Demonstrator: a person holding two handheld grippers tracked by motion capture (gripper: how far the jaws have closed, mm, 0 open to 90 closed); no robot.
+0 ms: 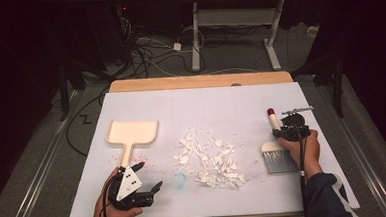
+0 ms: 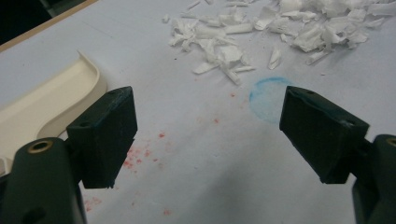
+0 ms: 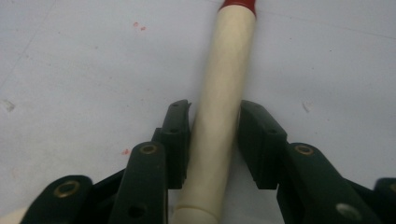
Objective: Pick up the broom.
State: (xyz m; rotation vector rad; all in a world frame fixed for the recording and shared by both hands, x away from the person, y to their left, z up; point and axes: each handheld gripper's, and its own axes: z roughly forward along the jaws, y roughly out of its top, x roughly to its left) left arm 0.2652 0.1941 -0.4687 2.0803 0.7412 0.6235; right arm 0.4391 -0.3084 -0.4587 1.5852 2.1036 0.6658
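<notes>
A cream dustpan [image 1: 132, 132] lies at the left of the white-covered table, its handle pointing toward me; its rim also shows in the left gripper view [image 2: 42, 105]. Torn white paper scraps [image 1: 208, 160] [image 2: 261, 32] are heaped mid-table. A brush [image 1: 272, 157] with grey bristles and a cream, red-tipped handle [image 3: 229, 60] lies at the right. My left gripper [image 1: 150, 175] [image 2: 208, 126] is open just right of the dustpan handle, nothing between its jaws. My right gripper [image 1: 281, 130] [image 3: 215, 121] is shut on the brush handle, one jaw on each side.
A blue ring mark [image 2: 268, 98] and red specks stain the white sheet [image 1: 230, 101] between my left gripper and the scraps. The wooden table edge [image 1: 199, 81] runs along the back. Beyond it are cables on the floor and another table's white legs [image 1: 196, 38].
</notes>
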